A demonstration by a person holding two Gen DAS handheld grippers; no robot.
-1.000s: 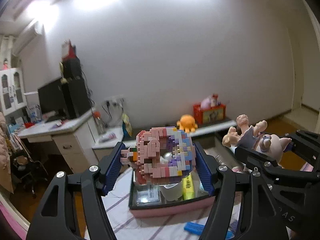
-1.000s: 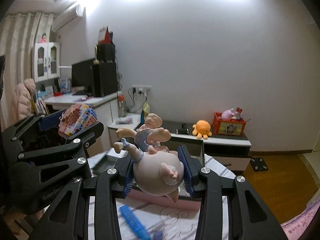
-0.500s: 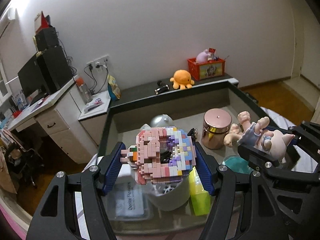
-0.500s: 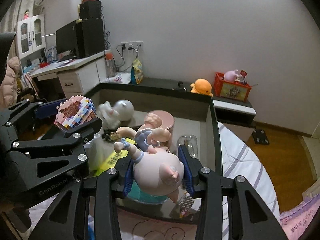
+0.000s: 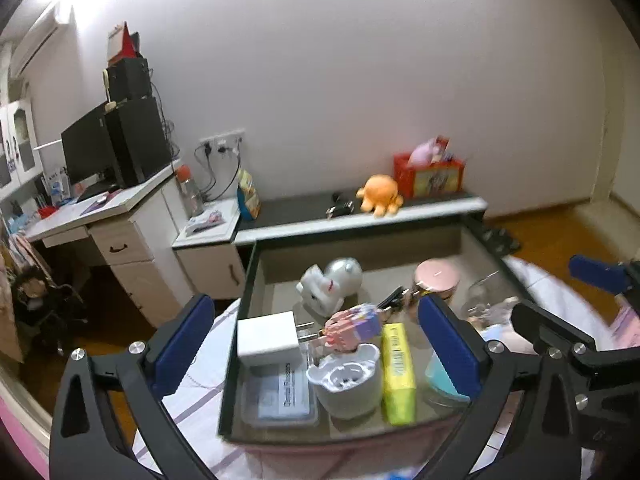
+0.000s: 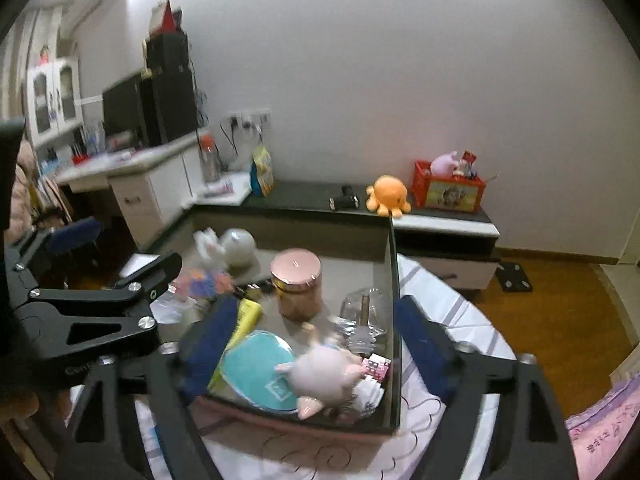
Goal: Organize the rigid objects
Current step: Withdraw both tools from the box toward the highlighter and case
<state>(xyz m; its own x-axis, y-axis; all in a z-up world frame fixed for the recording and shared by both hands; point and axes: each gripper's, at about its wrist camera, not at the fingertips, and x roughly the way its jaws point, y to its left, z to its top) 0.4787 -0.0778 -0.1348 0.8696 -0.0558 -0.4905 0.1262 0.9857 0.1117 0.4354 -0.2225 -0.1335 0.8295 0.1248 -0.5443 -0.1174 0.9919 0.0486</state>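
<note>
Block figure [image 5: 353, 327] and pig doll [image 6: 326, 372] both lie inside the box [image 5: 244, 280], free of any grip. Left gripper [image 5: 316, 344] fingers have just sprung wide, nothing between the pads; blocks sit ahead of them, atop the white cup [image 5: 345, 380], long axis crosswise. Right gripper [image 6: 308, 344] also just released: doll lies ahead between its spread fingers, untouched, at the box's near right corner. My read: both drops done, retreat is next.
</note>
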